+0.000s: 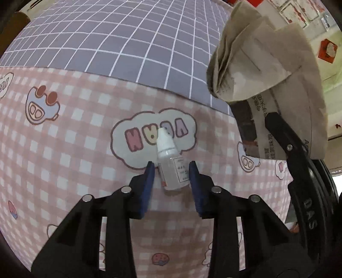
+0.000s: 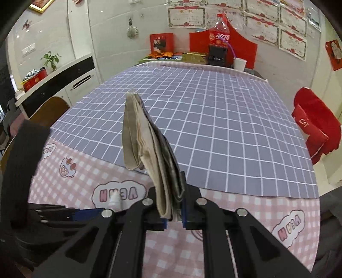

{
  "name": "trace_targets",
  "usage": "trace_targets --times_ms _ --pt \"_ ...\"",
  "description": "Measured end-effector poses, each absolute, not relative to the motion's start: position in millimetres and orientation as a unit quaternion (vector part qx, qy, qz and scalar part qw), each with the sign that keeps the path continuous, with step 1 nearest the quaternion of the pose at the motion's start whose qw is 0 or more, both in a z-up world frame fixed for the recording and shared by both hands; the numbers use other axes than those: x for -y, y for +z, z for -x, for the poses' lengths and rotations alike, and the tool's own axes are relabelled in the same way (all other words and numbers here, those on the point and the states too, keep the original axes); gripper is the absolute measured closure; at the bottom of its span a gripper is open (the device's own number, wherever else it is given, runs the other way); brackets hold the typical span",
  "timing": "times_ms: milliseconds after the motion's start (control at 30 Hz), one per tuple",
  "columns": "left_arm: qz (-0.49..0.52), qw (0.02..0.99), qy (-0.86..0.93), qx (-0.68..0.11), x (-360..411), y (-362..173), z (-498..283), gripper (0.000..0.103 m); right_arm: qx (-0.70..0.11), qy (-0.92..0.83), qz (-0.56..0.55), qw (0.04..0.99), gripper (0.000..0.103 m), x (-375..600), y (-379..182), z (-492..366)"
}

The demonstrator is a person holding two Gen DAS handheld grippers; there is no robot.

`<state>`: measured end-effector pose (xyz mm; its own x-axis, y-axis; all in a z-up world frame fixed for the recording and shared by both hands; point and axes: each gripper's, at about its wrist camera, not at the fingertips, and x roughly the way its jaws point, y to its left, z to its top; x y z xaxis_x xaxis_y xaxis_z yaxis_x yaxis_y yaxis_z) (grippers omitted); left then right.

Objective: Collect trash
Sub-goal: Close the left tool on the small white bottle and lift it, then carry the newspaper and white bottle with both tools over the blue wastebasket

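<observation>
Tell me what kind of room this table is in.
Probably a home dining room: a table with a checked tablecloth, a sideboard with drawers bearing a potted plant, and a soda bottle and framed certificates at the far wall.

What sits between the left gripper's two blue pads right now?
A small white dropper bottle lies on the pink checked cloth between the left gripper pads, gaps showing on both sides; seen in the left wrist view.

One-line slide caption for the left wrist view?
Left gripper fingers straddle a small white dropper bottle on pink checked cloth.
</observation>
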<state>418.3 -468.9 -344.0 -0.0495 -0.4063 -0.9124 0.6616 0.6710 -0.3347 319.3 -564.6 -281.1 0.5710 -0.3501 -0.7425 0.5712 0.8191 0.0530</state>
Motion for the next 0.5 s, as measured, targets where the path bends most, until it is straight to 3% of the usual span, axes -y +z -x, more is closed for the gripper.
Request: trace_targets --times_ms 100,167,233,500 --pt "-0.111 0.688 -0.380 -0.609 482 -345 -418 0.071 -0.385 -0.249 -0.144 0.877 0.093 563 -282 -325" --pt "-0.110 0.694 -0.374 -0.605 483 -344 -419 0.079 -0.386 -0.241 -0.147 0.878 0.093 562 -281 -329" --pt "-0.097 0.699 -0.369 -0.604 479 -340 -424 0.079 -0.389 -0.230 -0.145 0.880 0.093 560 -279 -333" --pt "-0.019 0.751 -0.313 -0.581 387 -300 -449 0.079 -0.387 -0.145 -0.122 0.903 0.093 508 -254 -367"
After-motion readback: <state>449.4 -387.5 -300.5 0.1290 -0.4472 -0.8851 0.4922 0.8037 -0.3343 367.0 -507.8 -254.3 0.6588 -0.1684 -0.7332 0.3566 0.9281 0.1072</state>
